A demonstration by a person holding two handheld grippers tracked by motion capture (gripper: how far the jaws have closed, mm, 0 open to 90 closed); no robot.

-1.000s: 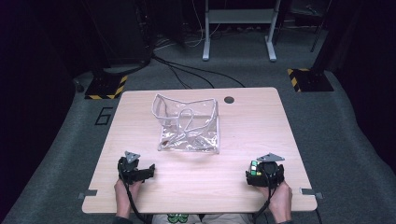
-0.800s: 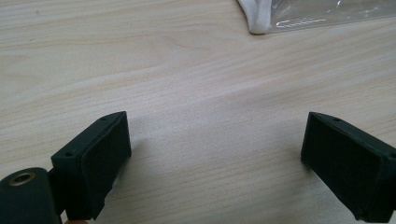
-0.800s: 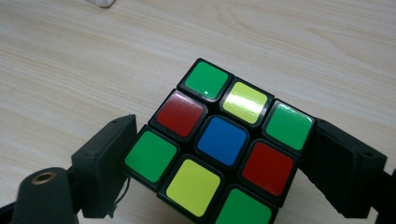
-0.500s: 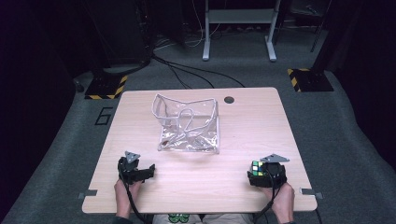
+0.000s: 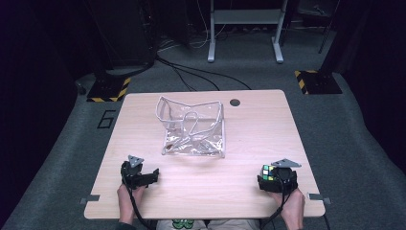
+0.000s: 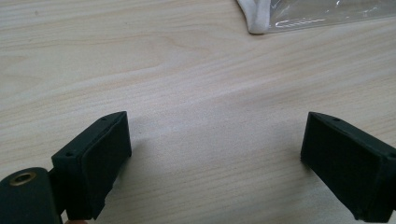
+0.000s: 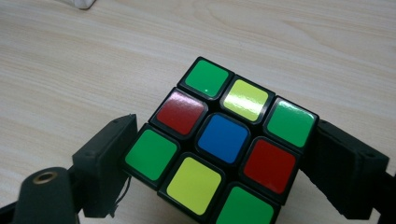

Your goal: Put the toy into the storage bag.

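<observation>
A scrambled puzzle cube (image 7: 224, 140) sat clamped between the 2 black jaws of the right gripper (image 5: 276, 178) at the near right corner of the light wooden table (image 5: 249, 143). In the right gripper view the cube stood turned about 45 degrees to the jaws, 1 corner pointing away across the table and the opposite corner toward the hand, with a pad pressed against each of its side corners. Its upward face showed a blue centre ringed by green, red and yellow squares. Being a cube, it had no long axis to speak of. At the near left corner the left gripper (image 5: 139, 175) rested low over the table with its jaws spread wide and only bare wood between them. A clear plastic pouch (image 5: 194, 127) with white trim lay open-mouthed at the middle of the table, well apart from both grippers.
</observation>
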